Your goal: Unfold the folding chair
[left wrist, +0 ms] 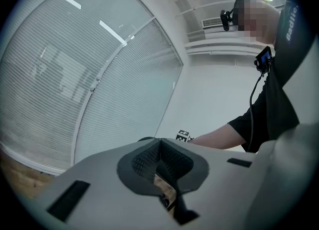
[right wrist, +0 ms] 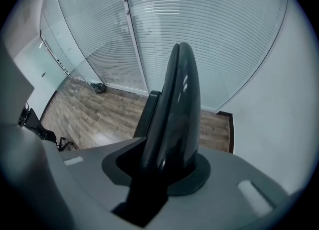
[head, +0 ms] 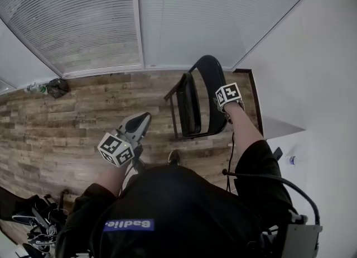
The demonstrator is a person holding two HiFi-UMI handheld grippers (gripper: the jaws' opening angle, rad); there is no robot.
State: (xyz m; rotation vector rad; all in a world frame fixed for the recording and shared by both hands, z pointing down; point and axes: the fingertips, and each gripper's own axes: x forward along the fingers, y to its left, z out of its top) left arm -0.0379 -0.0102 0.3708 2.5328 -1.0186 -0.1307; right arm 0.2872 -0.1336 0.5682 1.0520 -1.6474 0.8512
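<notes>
A black folding chair stands on the wood floor near the window wall, its seat still tipped up close to the backrest. My right gripper points steeply down and is shut on the top edge of the chair's glossy black backrest, which fills the gap between the jaws in the right gripper view. My left gripper hovers left of the chair, apart from it, pointing level. Its jaws are shut with the ribbed pads pressed together and nothing between them.
Floor-to-ceiling windows with blinds run behind the chair. A white wall rises at the right. A dark bag lies by the window base at the left, and black gear sits at the lower left.
</notes>
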